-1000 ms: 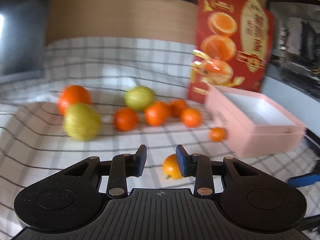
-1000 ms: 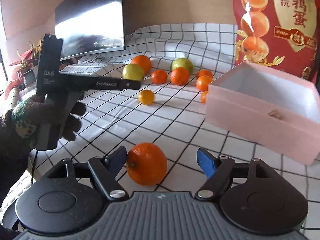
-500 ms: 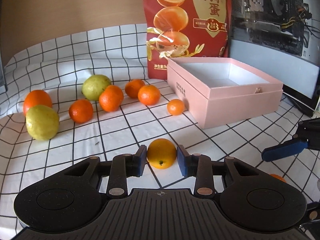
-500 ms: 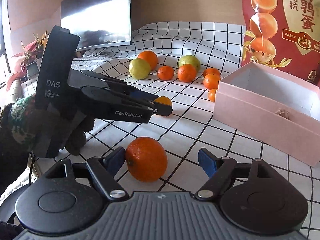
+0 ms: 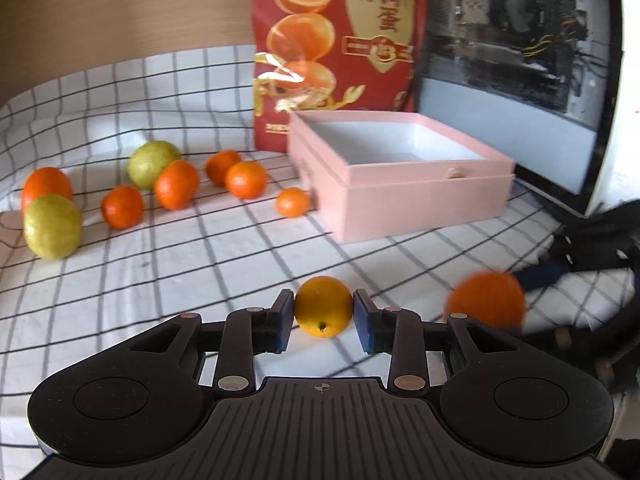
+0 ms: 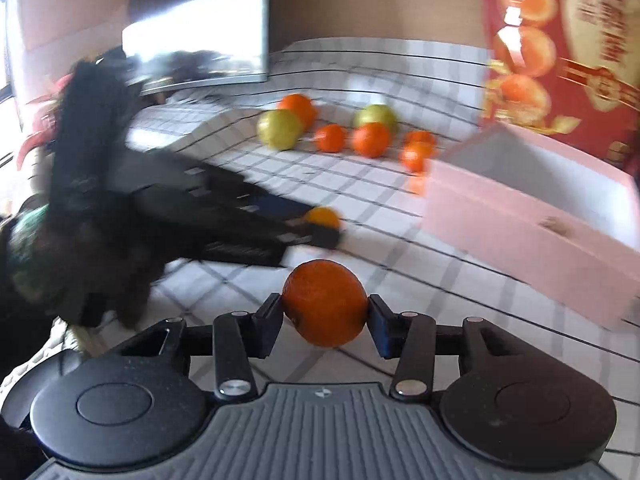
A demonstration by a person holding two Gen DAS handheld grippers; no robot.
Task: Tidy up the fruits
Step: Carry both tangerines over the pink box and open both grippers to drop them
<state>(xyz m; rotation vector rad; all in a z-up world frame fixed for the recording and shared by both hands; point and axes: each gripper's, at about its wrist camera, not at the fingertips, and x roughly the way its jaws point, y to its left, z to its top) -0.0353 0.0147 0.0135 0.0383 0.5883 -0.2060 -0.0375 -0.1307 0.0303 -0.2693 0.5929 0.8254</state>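
Left gripper (image 5: 324,316): sitting at lower centre of the left wrist view, its pads pressing both sides of a small yellow-orange citrus (image 5: 323,312); grip holding as before.
Right gripper (image 6: 325,316): at lower centre of the right wrist view, its jaws closing onto a deep orange mandarin (image 6: 325,303), pads now touching its flanks; a moment ago they were standing wide with the fruit loose between them.
Meaning of the change: both fruits are now being secured, so carrying them to the box looks like the next step; neither is inside yet.
Checked cloth (image 5: 168,264): lying under everything, white with dark grid lines.
Pink box (image 5: 400,196): sitting open at centre right of the left view, its interior looking empty, well clear of both grippers.
Loose fruit: small mandarin (image 5: 293,201) resting just beside the box's left wall; further mandarins and two green-yellow fruits (image 5: 53,227) waiting at middle left.
Red bag (image 5: 340,40): standing upright behind the box, upper centre.
Person's gloved hand (image 6: 36,256): blurring at left edge of the right view.
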